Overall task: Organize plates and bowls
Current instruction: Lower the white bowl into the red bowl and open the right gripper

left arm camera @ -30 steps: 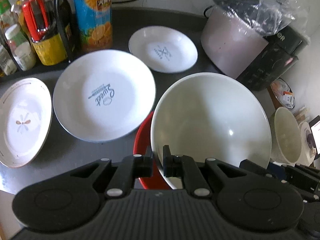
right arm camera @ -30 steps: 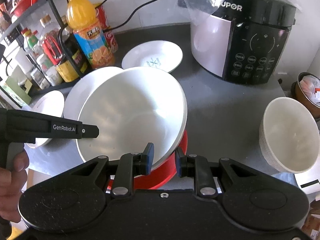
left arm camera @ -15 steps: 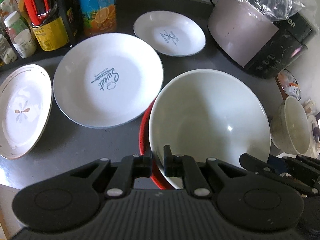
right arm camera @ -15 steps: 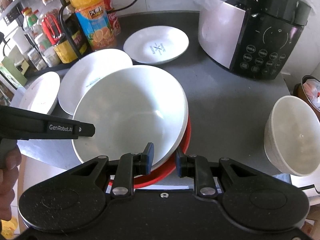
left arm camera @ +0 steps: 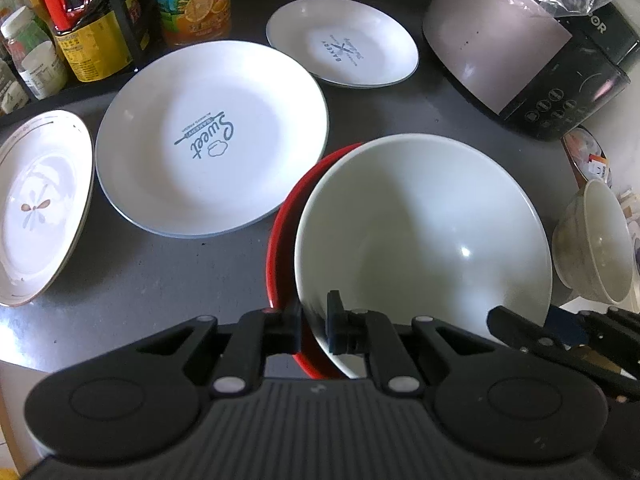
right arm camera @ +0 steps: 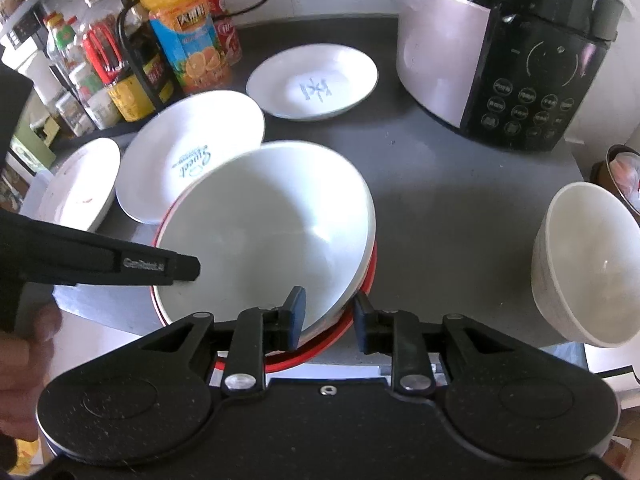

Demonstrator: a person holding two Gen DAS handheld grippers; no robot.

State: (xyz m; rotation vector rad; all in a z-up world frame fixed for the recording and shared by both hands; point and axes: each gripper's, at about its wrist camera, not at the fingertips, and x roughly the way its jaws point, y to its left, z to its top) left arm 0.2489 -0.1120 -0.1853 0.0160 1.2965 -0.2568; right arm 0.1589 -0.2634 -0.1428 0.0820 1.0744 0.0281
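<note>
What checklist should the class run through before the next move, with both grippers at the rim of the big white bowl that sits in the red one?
1. White bowl nested inside red bowl: ok, though off-centre.
2. Left gripper clamped on the white bowl's near rim: ok.
3. Right gripper released: ok; its jaws have just been opening, the rim is between them, and the outer pad stands apart.
4. Red bowl flat on the counter: cannot tell, its base is hidden.
5. Small bowl apart from the stack: ok.
6. Sweet plate apart from the red bowl: cannot tell, their edges overlap in view.
</note>
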